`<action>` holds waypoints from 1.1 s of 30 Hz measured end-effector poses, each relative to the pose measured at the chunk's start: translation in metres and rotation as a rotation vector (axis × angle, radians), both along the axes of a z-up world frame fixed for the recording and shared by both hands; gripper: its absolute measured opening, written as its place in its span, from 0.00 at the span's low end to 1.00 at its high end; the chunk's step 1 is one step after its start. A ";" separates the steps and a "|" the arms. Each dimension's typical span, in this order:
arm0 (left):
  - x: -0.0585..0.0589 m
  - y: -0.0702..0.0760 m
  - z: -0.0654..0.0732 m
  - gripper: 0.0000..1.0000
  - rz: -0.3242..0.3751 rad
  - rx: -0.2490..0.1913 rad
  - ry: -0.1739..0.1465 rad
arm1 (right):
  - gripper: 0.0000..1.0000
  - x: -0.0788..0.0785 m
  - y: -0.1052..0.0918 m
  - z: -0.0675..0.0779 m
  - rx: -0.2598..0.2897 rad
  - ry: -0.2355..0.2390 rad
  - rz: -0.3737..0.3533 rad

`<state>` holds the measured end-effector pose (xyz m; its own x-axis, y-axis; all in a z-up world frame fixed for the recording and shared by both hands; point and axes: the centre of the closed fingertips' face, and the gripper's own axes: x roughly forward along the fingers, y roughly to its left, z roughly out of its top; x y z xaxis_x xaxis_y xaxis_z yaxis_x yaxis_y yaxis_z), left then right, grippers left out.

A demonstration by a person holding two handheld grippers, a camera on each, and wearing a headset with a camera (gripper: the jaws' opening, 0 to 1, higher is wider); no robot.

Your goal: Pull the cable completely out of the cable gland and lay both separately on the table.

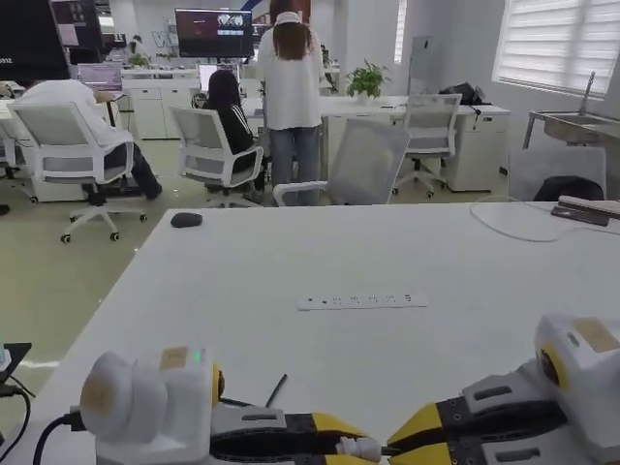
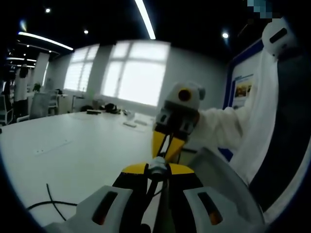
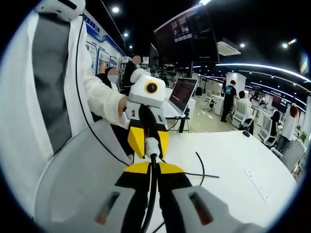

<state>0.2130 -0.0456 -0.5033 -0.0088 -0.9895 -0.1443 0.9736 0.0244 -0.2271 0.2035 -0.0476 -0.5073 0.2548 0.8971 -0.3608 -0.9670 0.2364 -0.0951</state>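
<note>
Your left hand-held gripper (image 2: 156, 171) clamps the white plastic cable gland (image 3: 151, 145); your right hand-held gripper (image 3: 152, 168) pinches the thin black cable (image 3: 151, 194), likely limp and slippery, so grip beside the gland.

bg: white table (image 1: 407, 252) spanning fg | white chairs (image 1: 203, 136) standing on pale floor (image 1: 58, 271) | daylight coming thru blinds (image 1: 557, 44) | ceiling strips (image 2: 145, 19) glowing

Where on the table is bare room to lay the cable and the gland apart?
Bare: the table between the power strip and the dark mouse, and right of the strip. Crowded: the near edge, where left gripper and right gripper meet.
</note>
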 end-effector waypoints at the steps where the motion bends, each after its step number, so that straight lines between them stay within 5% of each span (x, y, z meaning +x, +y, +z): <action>1: 0.001 0.001 -0.001 0.17 0.003 0.003 0.001 | 0.03 0.001 -0.001 -0.001 -0.003 0.000 -0.003; 9: 0.011 0.009 -0.005 0.16 0.016 0.007 0.025 | 0.03 0.010 -0.011 -0.011 -0.045 0.009 -0.019; 15: 0.013 0.012 -0.009 0.16 0.008 0.025 0.011 | 0.03 0.011 -0.018 -0.018 -0.047 0.023 -0.019; 33: 0.033 0.041 -0.004 0.16 0.097 -0.011 0.046 | 0.03 0.021 -0.069 -0.037 -0.099 0.083 -0.143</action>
<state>0.2457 -0.0051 -0.5072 0.0804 -0.9876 -0.1352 0.9554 0.1151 -0.2721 0.2240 -0.1165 -0.5447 0.3428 0.8133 -0.4701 -0.9298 0.3651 -0.0463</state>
